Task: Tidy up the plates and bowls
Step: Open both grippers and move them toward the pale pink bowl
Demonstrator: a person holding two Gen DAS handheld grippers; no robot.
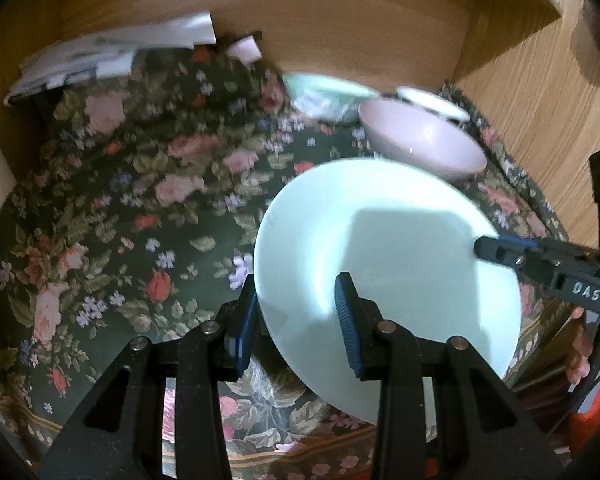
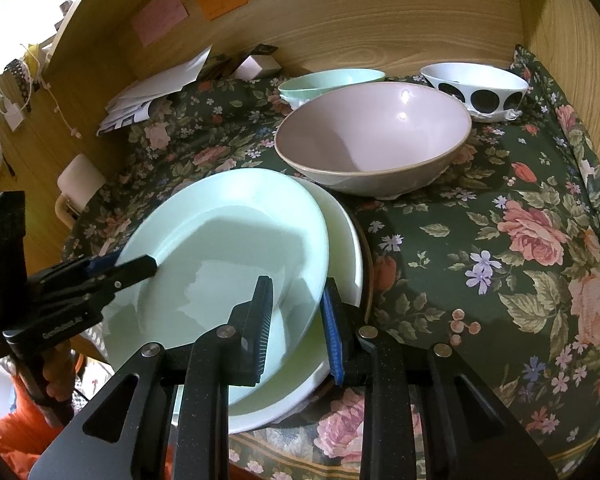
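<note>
A pale green plate [image 1: 388, 264] [image 2: 220, 264] lies tilted on top of a white plate [image 2: 340, 240] and a dark plate beneath, on the floral cloth [image 2: 480, 240]. My left gripper [image 1: 300, 320] straddles the green plate's left rim with its jaws apart; it also shows in the right wrist view [image 2: 140, 268]. My right gripper [image 2: 296, 328] straddles the plates' right rim, jaws apart; it also shows in the left wrist view [image 1: 484, 248]. A pink bowl [image 2: 374, 140] [image 1: 420, 140], a green bowl [image 2: 332, 80] [image 1: 324, 92] and a white bowl with black dots [image 2: 476, 84] stand behind.
Wooden walls [image 2: 380, 12] enclose the cloth at the back and right. Papers [image 2: 156, 88] and a small box [image 2: 260, 64] lie at the back left. A white object [image 2: 80, 184] sits at the left edge.
</note>
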